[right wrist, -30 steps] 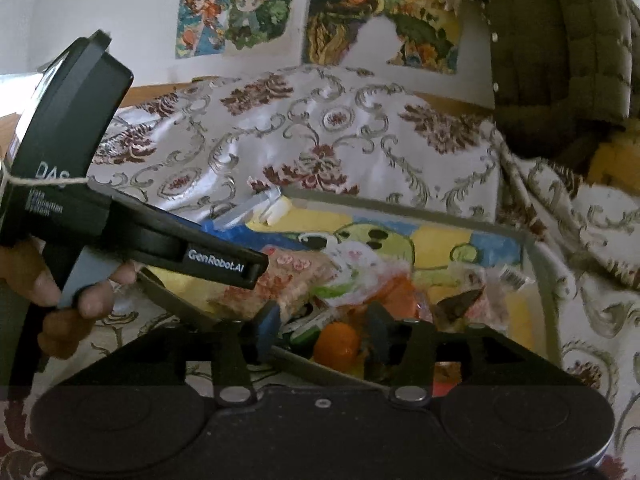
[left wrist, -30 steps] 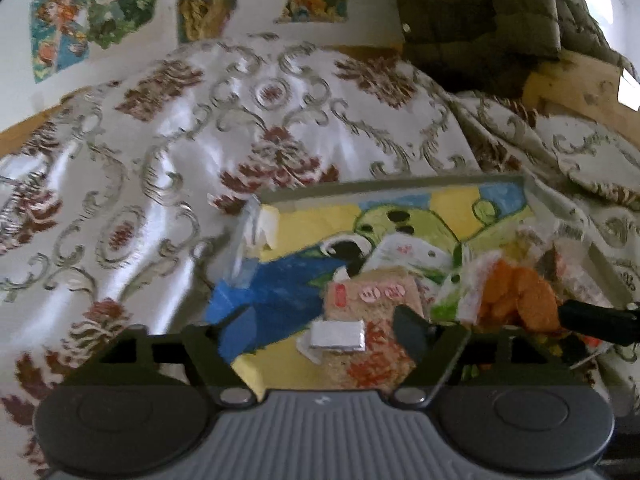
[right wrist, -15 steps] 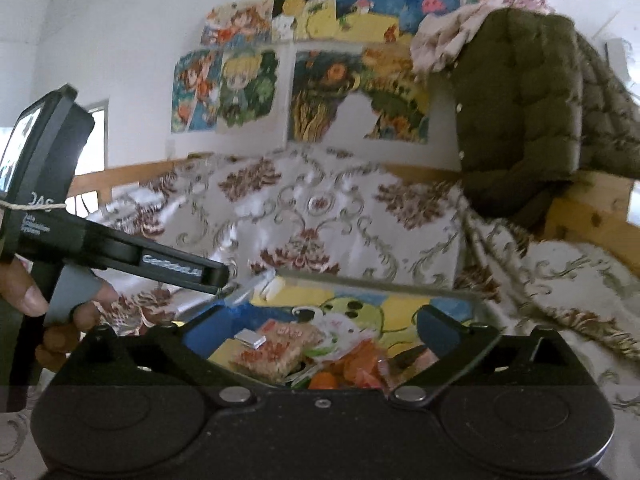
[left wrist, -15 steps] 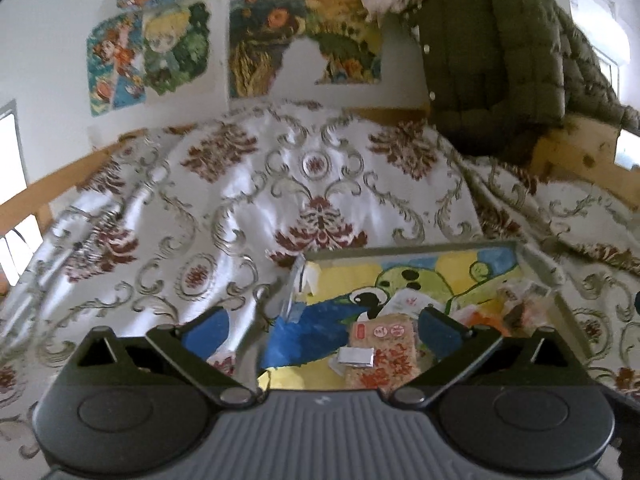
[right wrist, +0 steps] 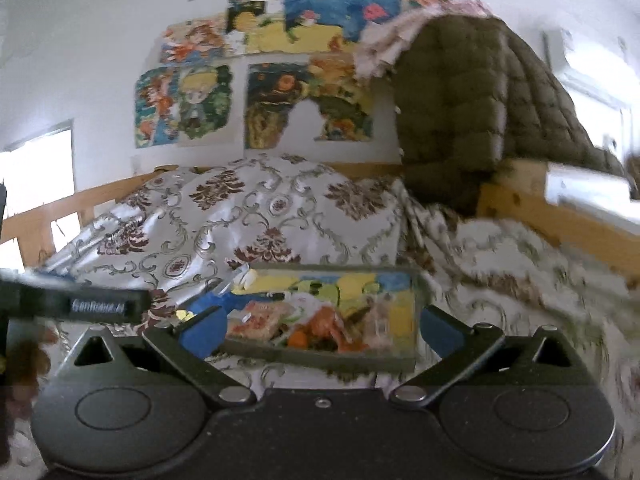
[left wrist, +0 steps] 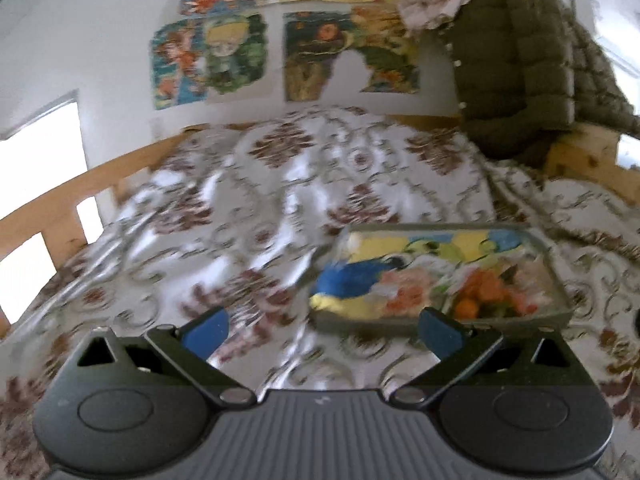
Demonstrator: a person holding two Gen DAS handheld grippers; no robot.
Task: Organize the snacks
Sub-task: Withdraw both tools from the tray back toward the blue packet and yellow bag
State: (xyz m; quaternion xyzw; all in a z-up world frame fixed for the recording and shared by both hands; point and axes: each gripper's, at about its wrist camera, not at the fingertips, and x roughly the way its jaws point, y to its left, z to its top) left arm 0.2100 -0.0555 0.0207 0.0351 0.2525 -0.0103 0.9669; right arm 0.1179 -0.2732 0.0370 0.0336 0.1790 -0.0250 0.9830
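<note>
A shallow grey tray (left wrist: 554, 276) (right wrist: 320, 358) with a cartoon-print bottom lies on the patterned bedspread. Several snack packets are piled in it: orange ones (left wrist: 482, 288) (right wrist: 326, 324), a red-and-tan packet (right wrist: 258, 318) and a blue wrapper (left wrist: 346, 280). My left gripper (left wrist: 322, 330) is open and empty, held back from the tray, which lies ahead to its right. My right gripper (right wrist: 318, 328) is open too, with nothing between its pads; the tray shows beyond them. The left gripper's black arm (right wrist: 80, 306) crosses the left edge of the right wrist view.
The white bedspread (left wrist: 248, 216) with brown floral motifs covers the bed. A wooden bed rail (left wrist: 60, 208) runs along the left. An olive quilted jacket (left wrist: 528, 64) hangs at the back right. Cartoon posters (right wrist: 260, 92) are on the wall.
Both grippers have pulled back and up from the tray and their jaws have spread wide. The snacks they hovered over now lie further ahead in the tray.
</note>
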